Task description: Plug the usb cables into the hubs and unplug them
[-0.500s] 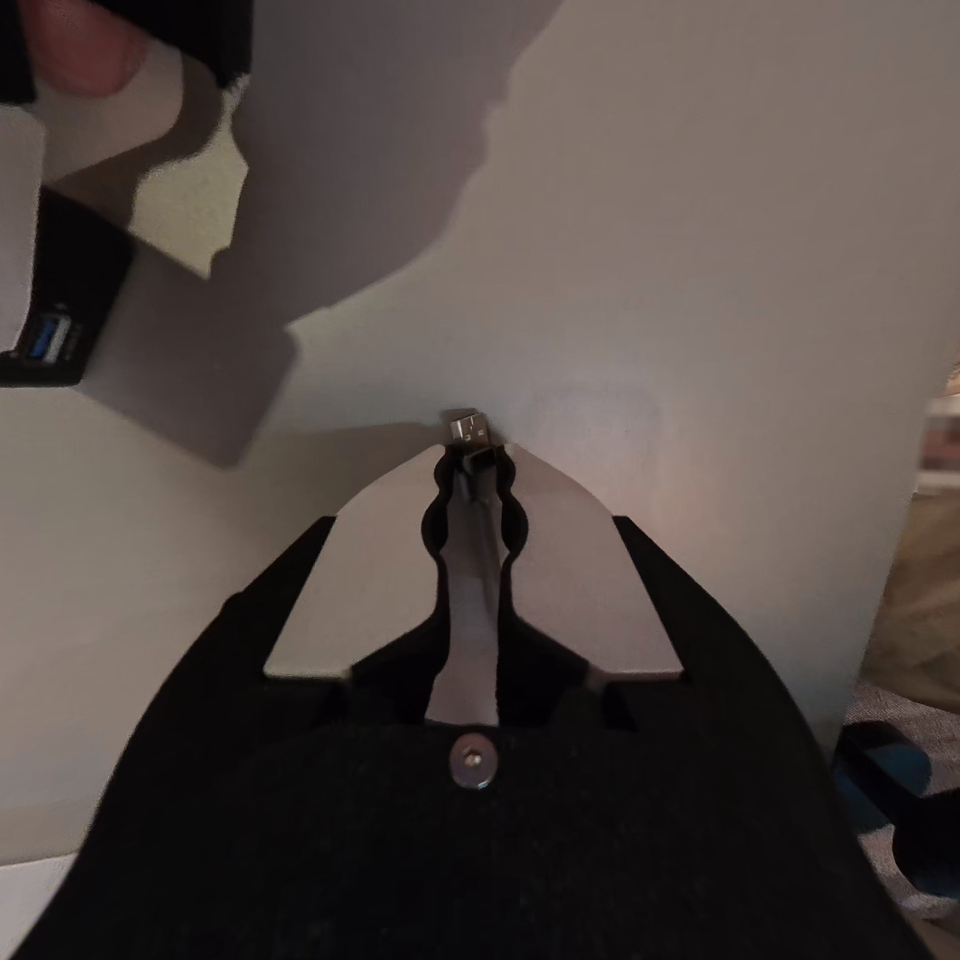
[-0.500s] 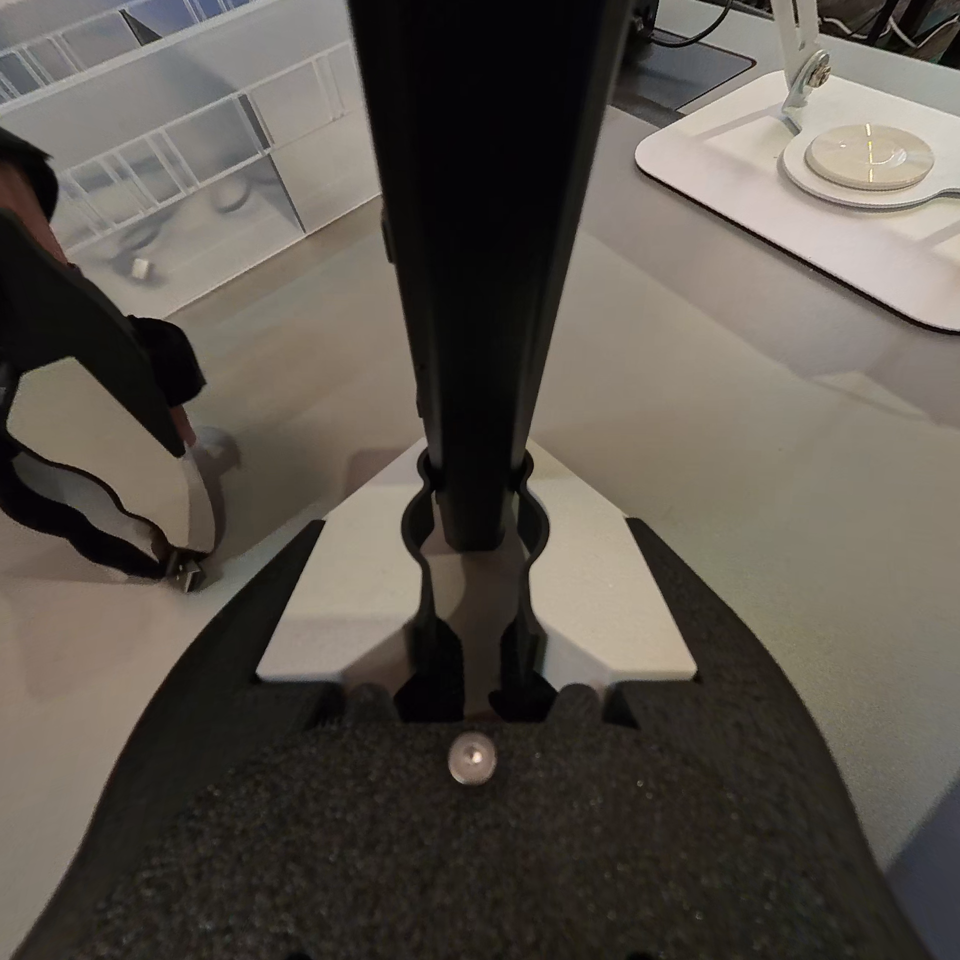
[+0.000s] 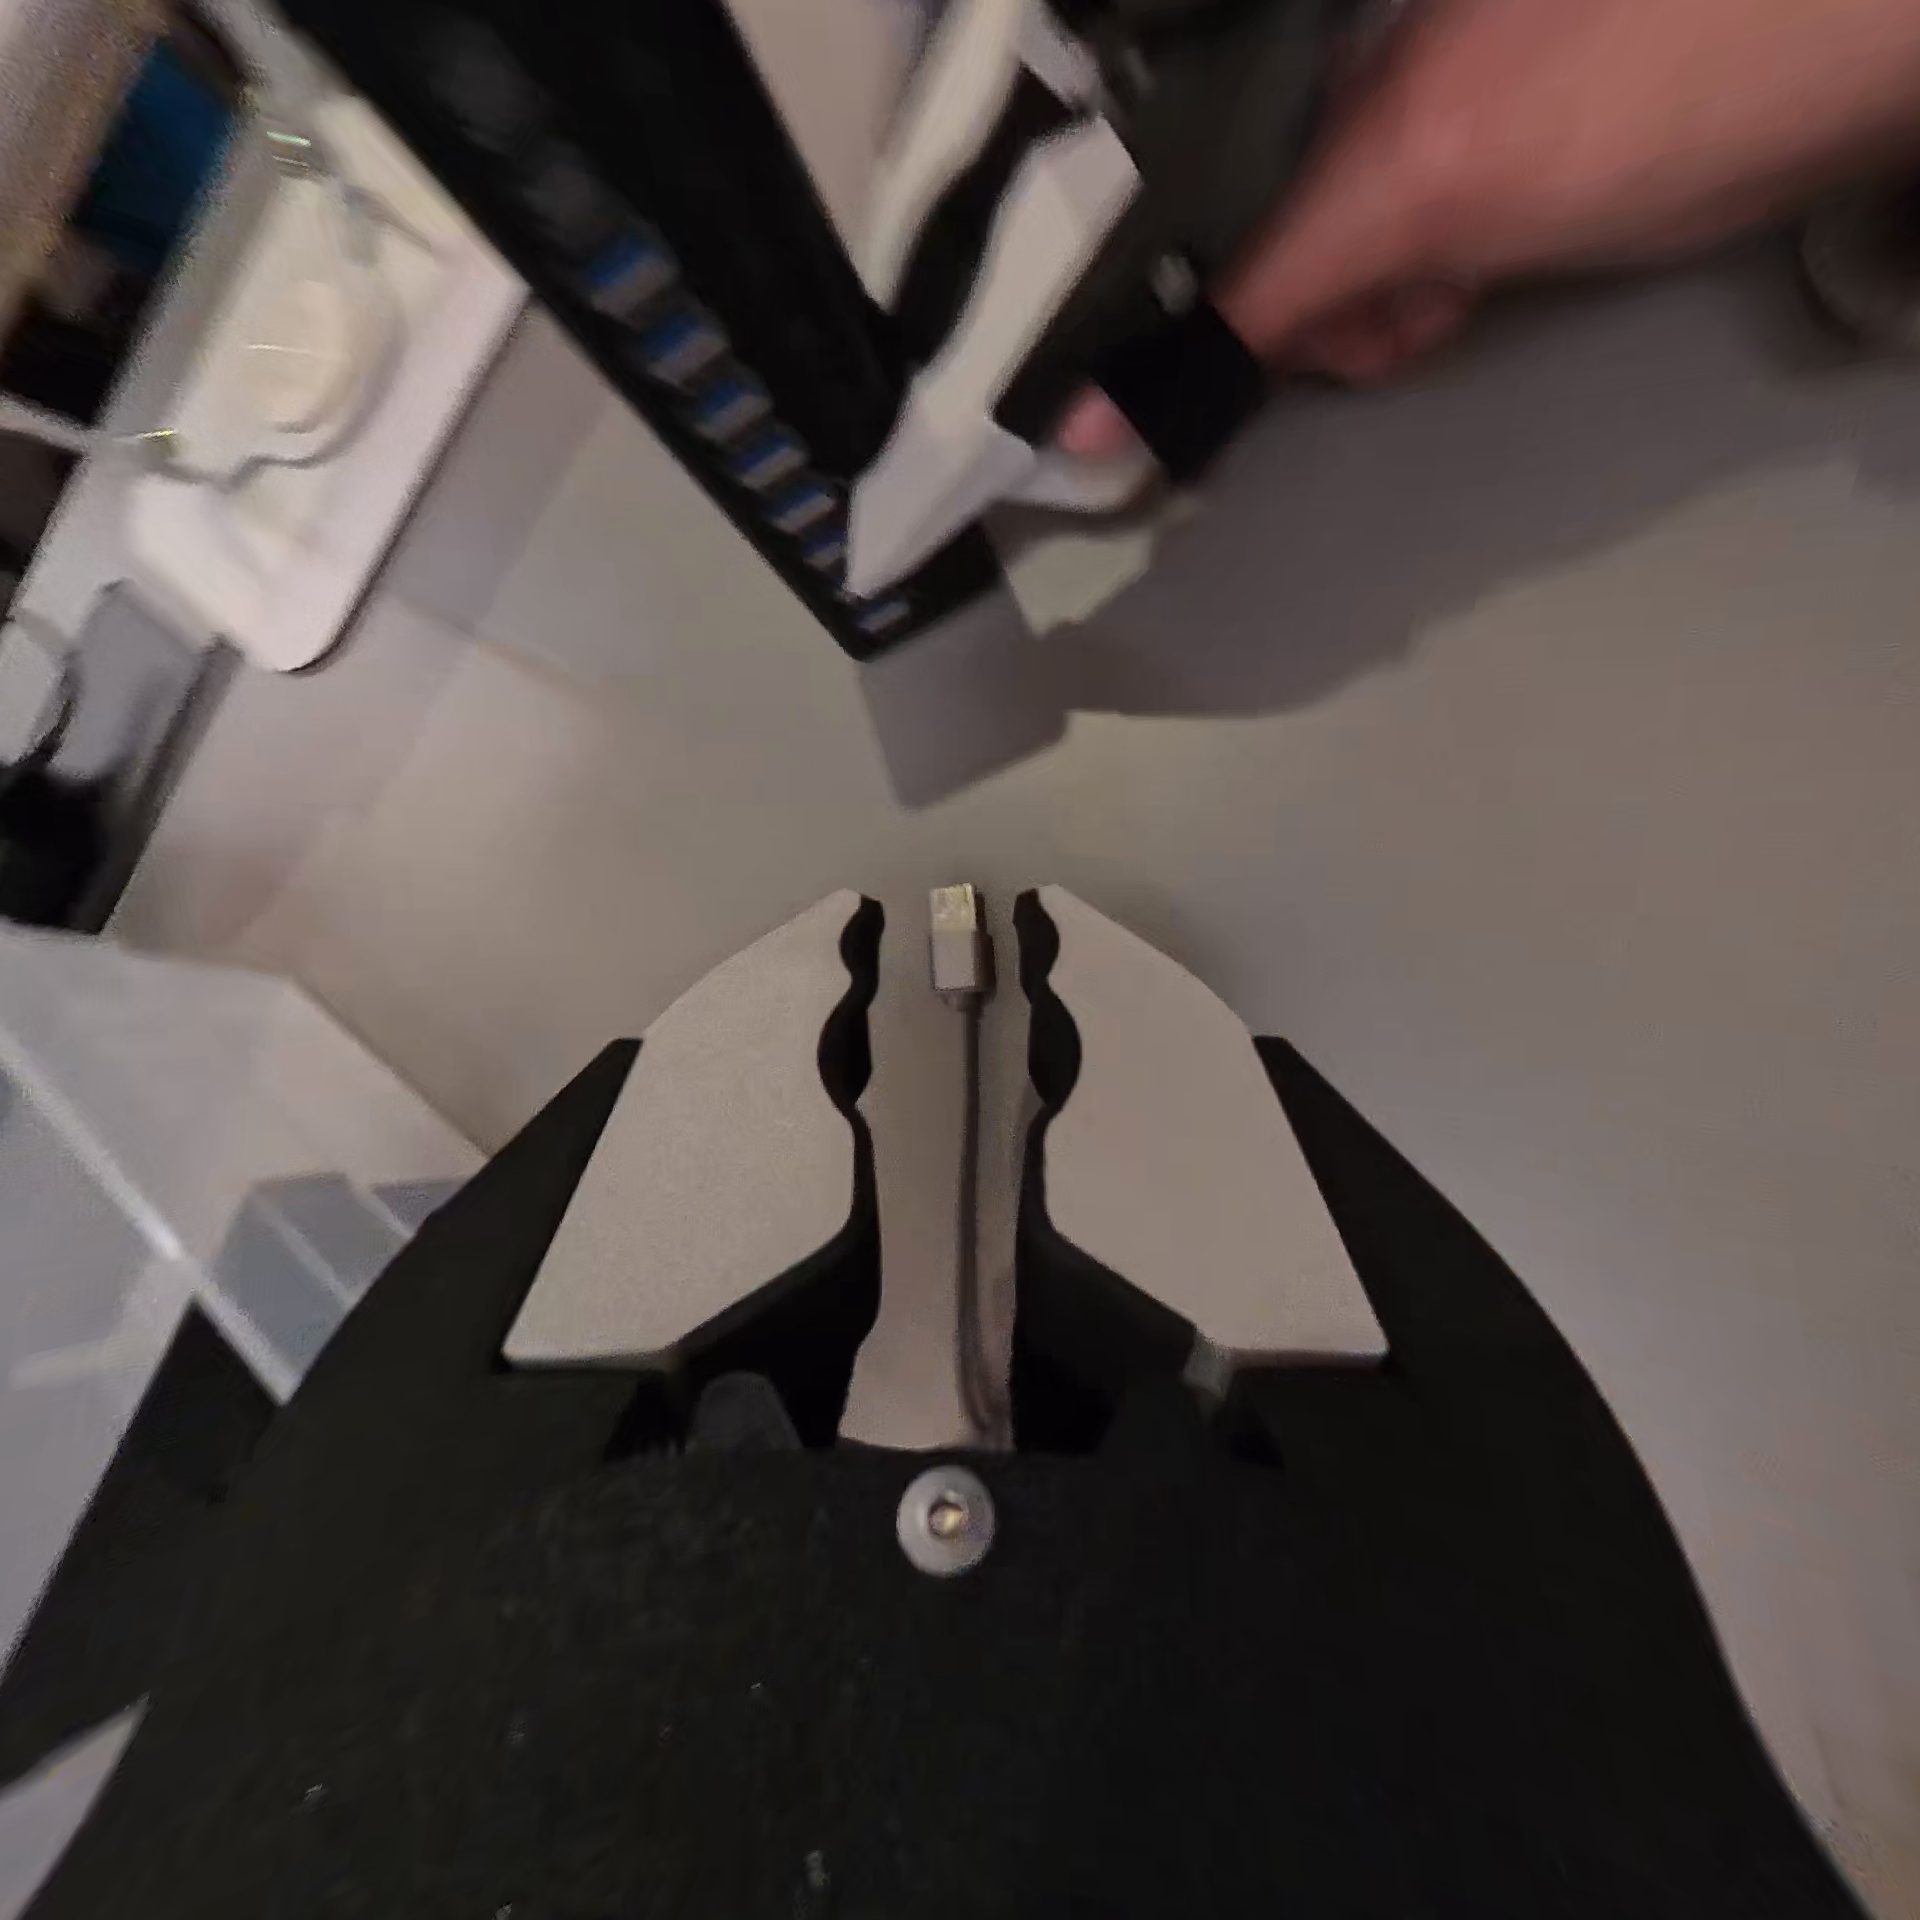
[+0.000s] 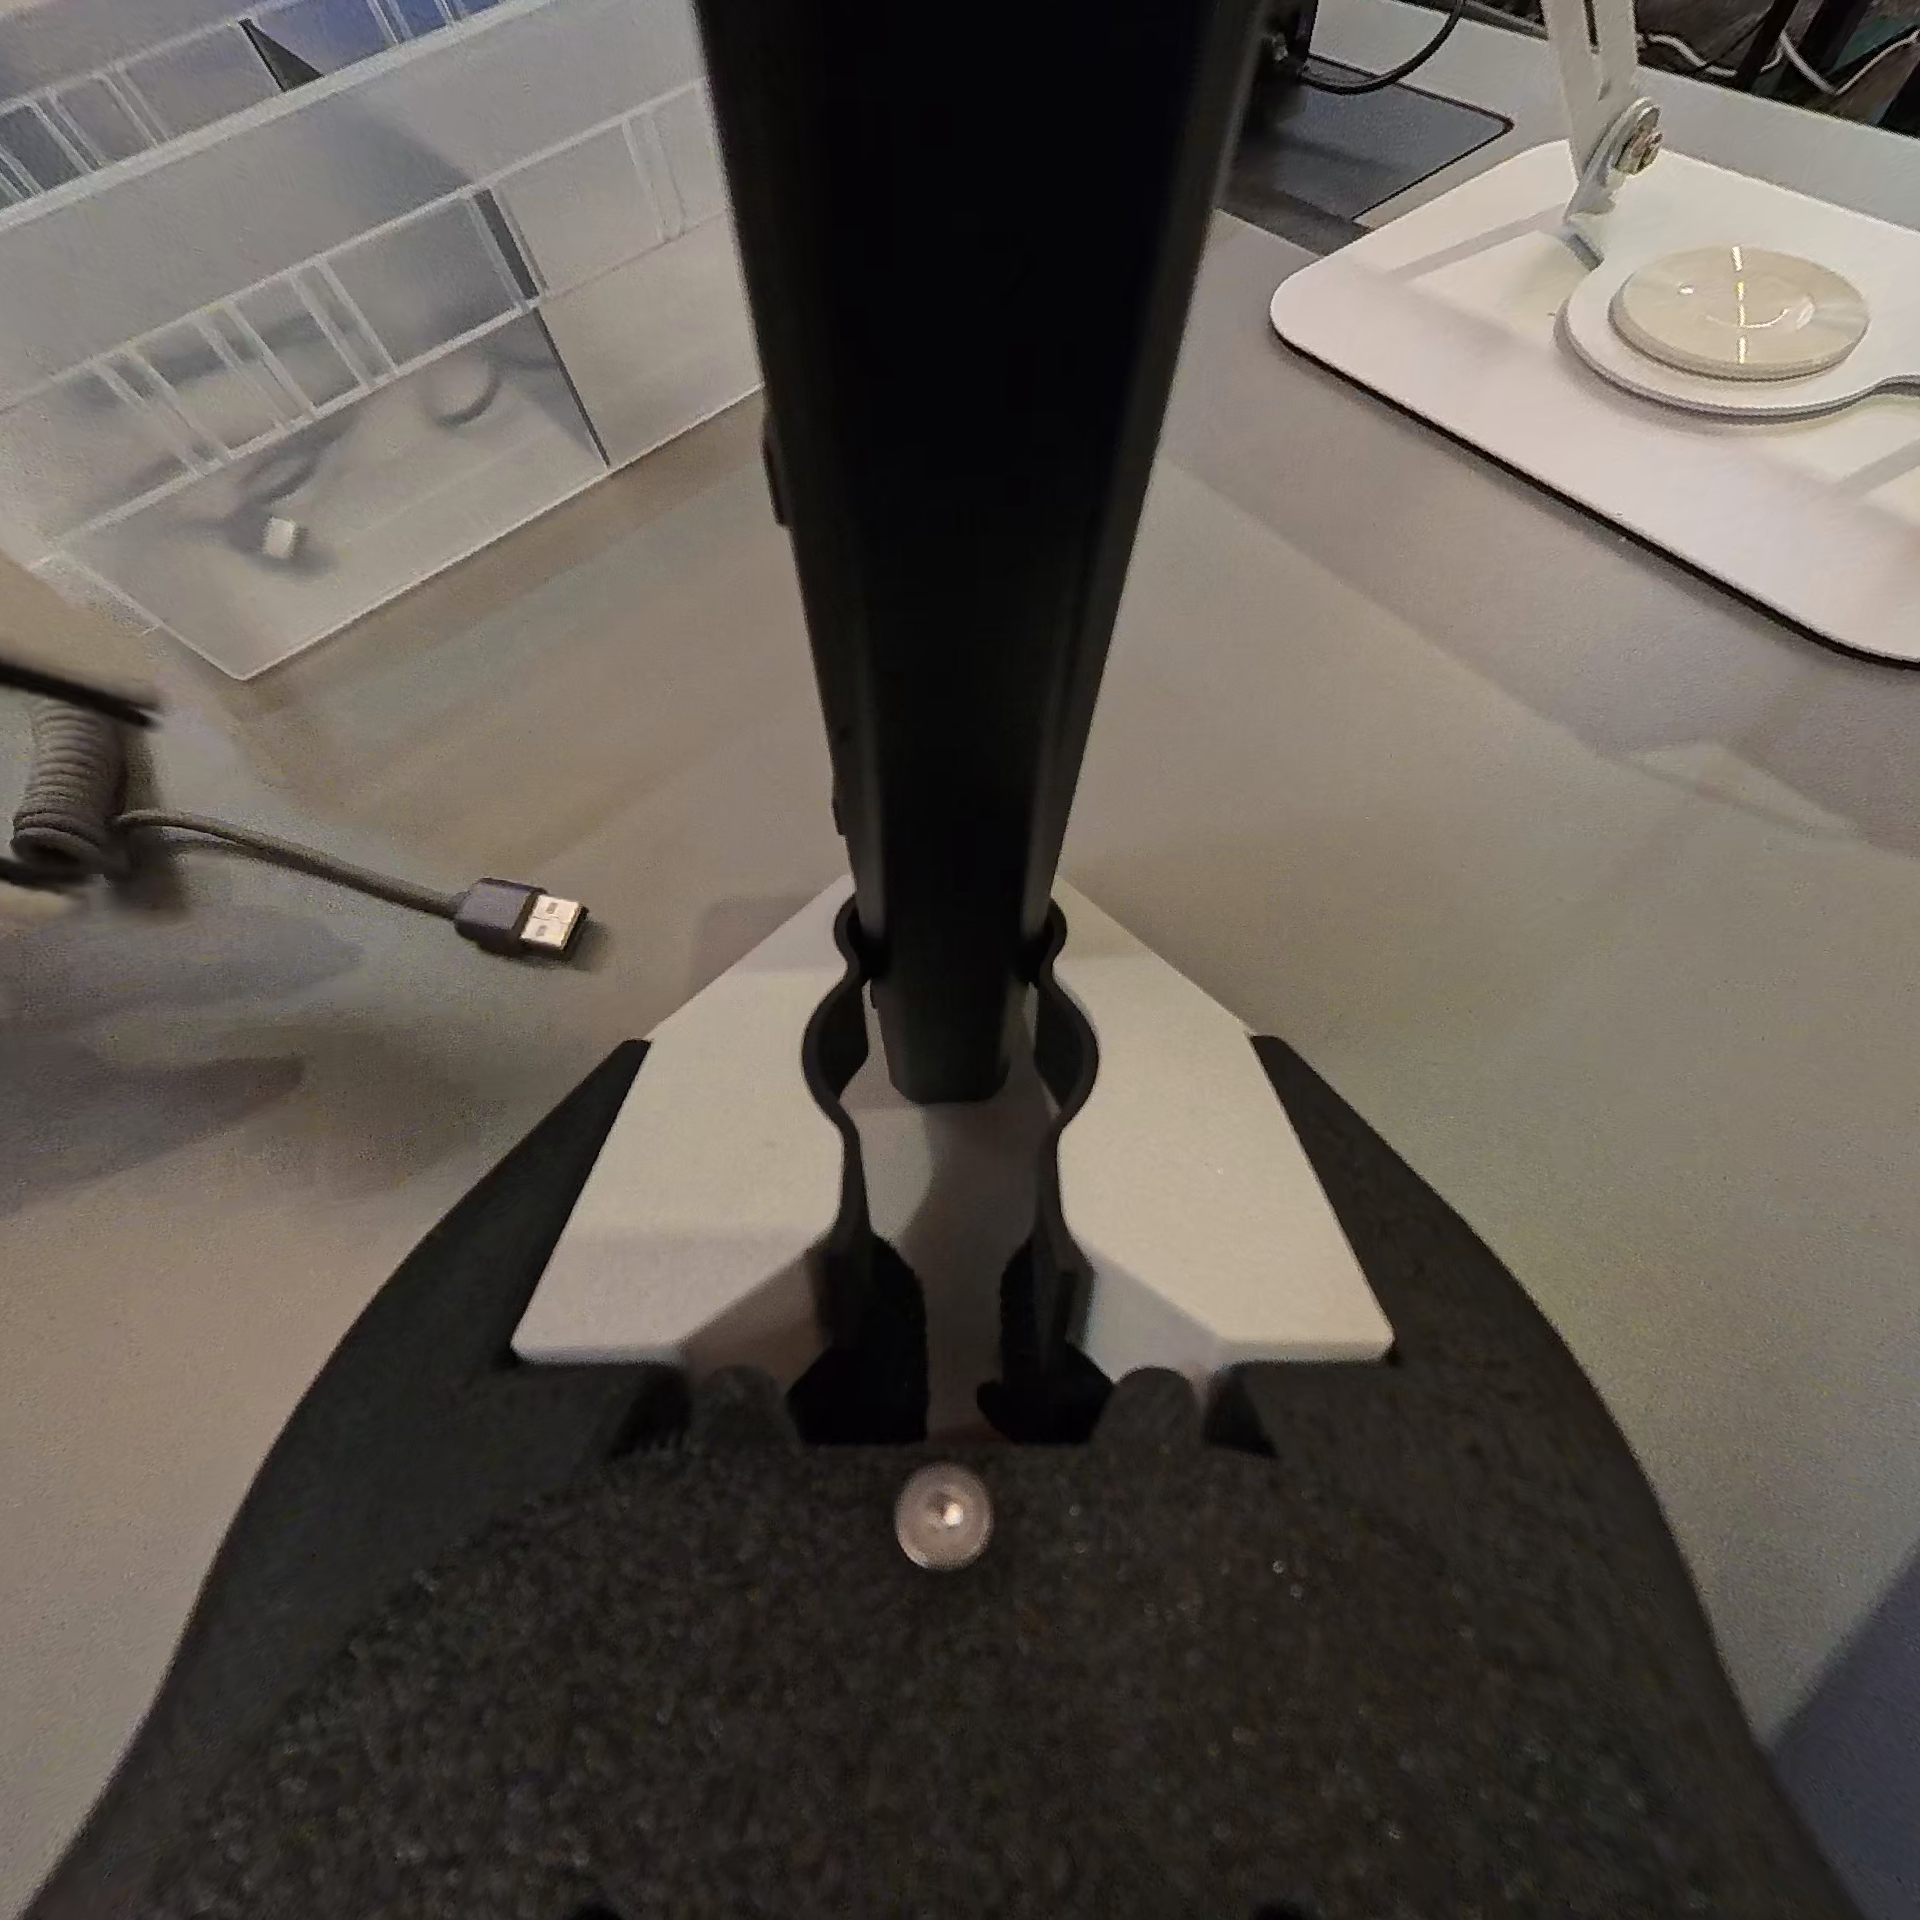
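Left tool [image 3: 948, 904] is released, jaws apart w/ a gap each side of the usb plug [image 3: 958, 937], which lies loose on the bench [image 3: 1455, 935]; its cable [image 3: 975, 1195] runs back between the fingers. Right tool [image 4: 951, 925] is clenched on the black hub [image 4: 966, 520], holding it up off the bench, row of blue ports [image 3: 727, 405] angled toward the plug but well apart from it.

Risks, as I judge them: plug isn't gripped, so it can't be pushed in w/o a re-grab first; closing off-centre could skew or flip it. Hub is pinched near one end only, so insertion force may pivot it in the jaws.

Vs 0.5 s ago: left tool then pinched the plug at its tips, now it's let go. The hub has swung further into the left view. In the right view the plug now lies bare on the bench, left tool gone from there.
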Available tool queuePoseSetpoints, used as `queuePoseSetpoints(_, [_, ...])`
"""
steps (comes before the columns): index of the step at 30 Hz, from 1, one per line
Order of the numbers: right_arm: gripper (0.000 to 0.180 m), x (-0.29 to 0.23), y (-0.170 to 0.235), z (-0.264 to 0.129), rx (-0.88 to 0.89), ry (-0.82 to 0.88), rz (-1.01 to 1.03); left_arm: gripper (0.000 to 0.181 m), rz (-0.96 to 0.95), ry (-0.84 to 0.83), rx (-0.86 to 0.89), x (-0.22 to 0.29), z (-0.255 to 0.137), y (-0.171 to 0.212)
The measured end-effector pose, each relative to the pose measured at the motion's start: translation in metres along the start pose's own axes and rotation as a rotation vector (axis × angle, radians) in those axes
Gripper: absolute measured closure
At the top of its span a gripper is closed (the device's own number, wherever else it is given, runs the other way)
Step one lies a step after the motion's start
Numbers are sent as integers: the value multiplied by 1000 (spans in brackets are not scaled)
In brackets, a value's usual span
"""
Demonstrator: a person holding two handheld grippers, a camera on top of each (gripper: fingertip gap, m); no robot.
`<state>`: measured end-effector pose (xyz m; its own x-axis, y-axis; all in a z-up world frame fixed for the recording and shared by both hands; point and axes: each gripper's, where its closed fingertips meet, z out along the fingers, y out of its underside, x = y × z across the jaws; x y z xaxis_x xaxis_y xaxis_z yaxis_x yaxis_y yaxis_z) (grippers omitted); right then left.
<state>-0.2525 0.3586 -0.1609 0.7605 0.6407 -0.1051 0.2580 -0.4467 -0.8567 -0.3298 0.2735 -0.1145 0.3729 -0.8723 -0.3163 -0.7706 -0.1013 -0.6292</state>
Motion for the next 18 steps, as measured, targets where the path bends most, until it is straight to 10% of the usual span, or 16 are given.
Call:
queuePoseSetpoints(1, [153, 0, 0, 0, 0, 1, -1, 156, -74, -21, 26, 0, -4, -1])
queuePoseSetpoints(18, [153, -1, 0, 0, 0, -12, 6, 146, -225, 30, -54, 2, 43, 69])
